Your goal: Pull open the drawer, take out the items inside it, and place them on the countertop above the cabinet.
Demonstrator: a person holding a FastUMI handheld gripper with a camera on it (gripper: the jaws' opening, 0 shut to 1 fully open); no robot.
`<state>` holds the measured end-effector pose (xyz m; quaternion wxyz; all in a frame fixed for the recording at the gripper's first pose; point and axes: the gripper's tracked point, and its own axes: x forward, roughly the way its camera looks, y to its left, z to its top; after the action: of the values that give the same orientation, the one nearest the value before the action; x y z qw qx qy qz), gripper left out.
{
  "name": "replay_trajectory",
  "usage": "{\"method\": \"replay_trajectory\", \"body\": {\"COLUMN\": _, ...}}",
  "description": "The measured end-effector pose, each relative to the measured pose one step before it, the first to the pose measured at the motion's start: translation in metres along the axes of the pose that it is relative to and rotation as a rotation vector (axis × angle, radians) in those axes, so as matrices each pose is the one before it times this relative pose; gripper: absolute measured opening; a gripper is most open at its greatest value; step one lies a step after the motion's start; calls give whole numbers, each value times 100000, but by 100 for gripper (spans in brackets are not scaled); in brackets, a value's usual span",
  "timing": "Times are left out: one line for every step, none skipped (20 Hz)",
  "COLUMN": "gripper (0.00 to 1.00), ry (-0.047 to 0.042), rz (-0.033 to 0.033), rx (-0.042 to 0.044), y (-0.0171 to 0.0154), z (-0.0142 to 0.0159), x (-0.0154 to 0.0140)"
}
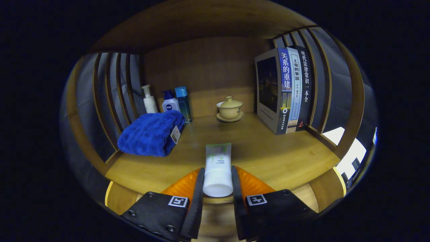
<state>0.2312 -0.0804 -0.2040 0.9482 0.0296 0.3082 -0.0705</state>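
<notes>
We have the tool (217,181) clamped on the cap end of a white tube (218,169) lying at 12 o'clock over the tabletop's (275,158) front edge; it seems light, smooth and squashy, so the stiff cap suits gripping.

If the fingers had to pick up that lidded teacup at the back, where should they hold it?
Probably by the cup's round sides below the lid, coming straight from the front. The fingers are now shut on the white tube.
</notes>
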Motion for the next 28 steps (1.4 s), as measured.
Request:
{"method": "replay_trajectory", "body": {"gripper": 56, "ry": -199, "rz": -132, "rx": -353, "y": 76, "z": -36, "x": 198}}
{"method": "replay_trajectory", "body": {"gripper": 62, "ry": 1421, "rz": 955, "rx": 293, "y": 43, "z": -159, "x": -306}}
{"method": "replay_trajectory", "body": {"gripper": 68, "ry": -1196, "rz": -648, "rx": 580, "y": -114, "z": 189, "x": 145}}
{"method": "replay_trajectory", "body": {"gripper": 74, "ry": -1993, "rz": -827, "rx": 49, "y": -323, "z": 343, "x": -10}}
{"method": "replay_trajectory", "body": {"gripper": 81, "ry": -1678, "rz": -619, "rx": 63, "y": -215, "z": 535, "x": -191}}
{"method": "replay_trajectory", "body": {"gripper": 87, "ry": -1766, "rz": -841, "rx": 199, "y": -385, "z": 455, "x": -259}}
{"method": "replay_trajectory", "body": {"gripper": 93, "ry": -1834, "rz": -442, "rx": 386, "y": -64, "z": 509, "x": -359}}
{"method": "replay_trajectory", "body": {"gripper": 99, "ry": -2253, "rz": 81, "rx": 568, "y": 13, "z": 820, "x": -623}}
{"method": "replay_trajectory", "body": {"gripper": 100, "ry": -1795, "rz": 906, "rx": 608, "y": 129, "z": 731, "x": -1017}}
{"method": "replay_trajectory", "body": {"gripper": 100, "ry": -2471, "rz": 1292, "rx": 1118, "y": 299, "z": 900, "x": -1106}}
{"method": "replay_trajectory", "body": {"gripper": 100, "ry": -2471, "rz": 1501, "rx": 1266, "y": 371, "z": 875, "x": -1402}}
{"method": "replay_trajectory", "body": {"gripper": 99, "ry": -1972, "rz": 1074, "rx": 1067, "y": 234, "z": 757, "x": -1592}}
{"method": "replay_trajectory", "body": {"gripper": 99, "ry": -2527, "rz": 1297, "rx": 653, "y": 346, "z": 682, "x": -1841}}
{"method": "replay_trajectory", "body": {"gripper": 99, "ry": -5377, "rz": 1430, "rx": 624, "y": 573, "z": 1087, "x": -1747}}
{"method": "replay_trajectory", "body": {"gripper": 99, "ry": -5216, "rz": 1036, "rx": -1236, "y": 451, "z": 995, "x": -1907}}
{"method": "replay_trajectory", "body": {"gripper": 99, "ry": -4954, "rz": 273, "rx": -2706, "y": 366, "z": 659, "x": -1783}}
{"method": "replay_trajectory", "body": {"gripper": 99, "ry": -3718, "rz": 620, "rx": -3369, "y": 265, "z": 415, "x": -2160}}
{"method": "replay_trajectory", "body": {"gripper": 99, "ry": -2923, "rz": -599, "rx": -2146, "y": 193, "z": 121, "x": -1936}}
{"method": "replay_trajectory", "body": {"gripper": 99, "ry": -2408, "rz": -582, "rx": -56, "y": 437, "z": -69, "x": -1692}}
{"method": "replay_trajectory", "body": {"gripper": 98, "ry": -1544, "rz": 770, "rx": 706, "y": 572, "z": -447, "x": -1576}}
{"method": "replay_trajectory", "body": {"gripper": 98, "ry": -910, "rz": 758, "rx": 230, "y": 550, "z": -685, "x": -1471}}
{"method": "replay_trajectory", "body": {"gripper": 98, "ry": -464, "rz": 35, "rx": -1085, "y": 218, "z": -857, "x": -1283}}
{"method": "replay_trajectory", "body": {"gripper": 99, "ry": -1228, "rz": -1377, "rx": -1340, "y": -188, "z": -804, "x": -1251}}
{"method": "replay_trajectory", "body": {"gripper": 99, "ry": 1115, "rz": -665, "rx": -1984, "y": -253, "z": -1564, "x": -1545}}
{"method": "replay_trajectory", "body": {"gripper": 99, "ry": -3778, "rz": -1732, "rx": -1588, "y": -299, "z": -838, "x": -622}}
{"method": "replay_trajectory", "body": {"gripper": 99, "ry": 520, "rz": -582, "rx": 349, "y": -286, "z": -1526, "x": -808}}
{"method": "replay_trajectory", "body": {"gripper": 99, "ry": 1288, "rz": 702, "rx": 1790, "y": 155, "z": -1826, "x": -743}}
{"method": "replay_trajectory", "body": {"gripper": 98, "ry": 2958, "rz": 876, "rx": 1498, "y": 49, "z": -1919, "x": -674}}
